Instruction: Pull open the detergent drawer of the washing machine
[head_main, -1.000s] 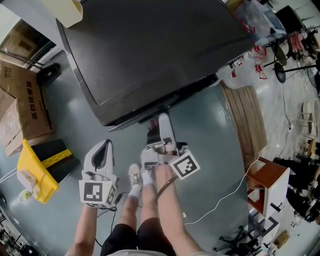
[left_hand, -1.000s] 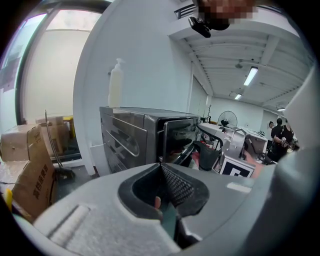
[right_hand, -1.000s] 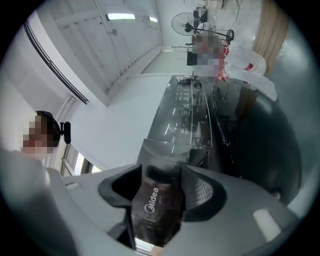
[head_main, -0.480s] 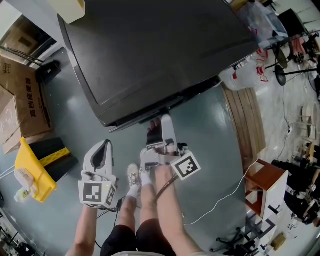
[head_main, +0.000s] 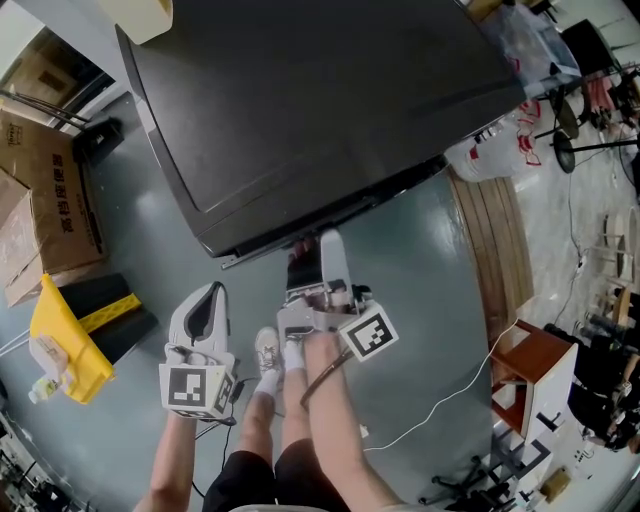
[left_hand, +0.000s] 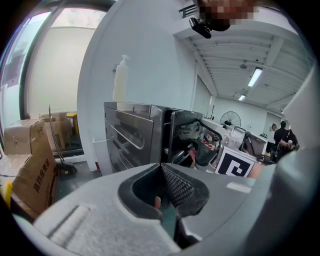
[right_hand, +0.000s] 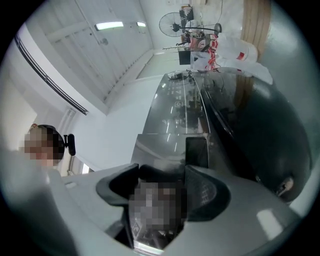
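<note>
The dark washing machine (head_main: 320, 100) fills the top of the head view, seen from above. My right gripper (head_main: 312, 262) reaches up to its front edge. In the right gripper view the silvery drawer front (right_hand: 167, 145) lies just past the right gripper (right_hand: 162, 172), between the two spread jaws. These jaws have just been opening and stand open; I see neither pad pressing on the drawer. My left gripper (head_main: 205, 300) hangs back over the floor, left of the person's legs, shut on nothing. The left gripper (left_hand: 162, 170) looks at the machine's side from a distance.
Cardboard boxes (head_main: 55, 200) and a yellow bag (head_main: 60, 335) stand on the floor at the left. Wooden boards (head_main: 495, 240), a white plastic bag (head_main: 490, 150) and a red-brown stool (head_main: 530, 355) are at the right. A white cable (head_main: 450, 400) runs over the floor. The person's feet (head_main: 268, 352) are below the grippers.
The right gripper has crept slightly closer to the machine's front edge. The left gripper has stayed where it was.
</note>
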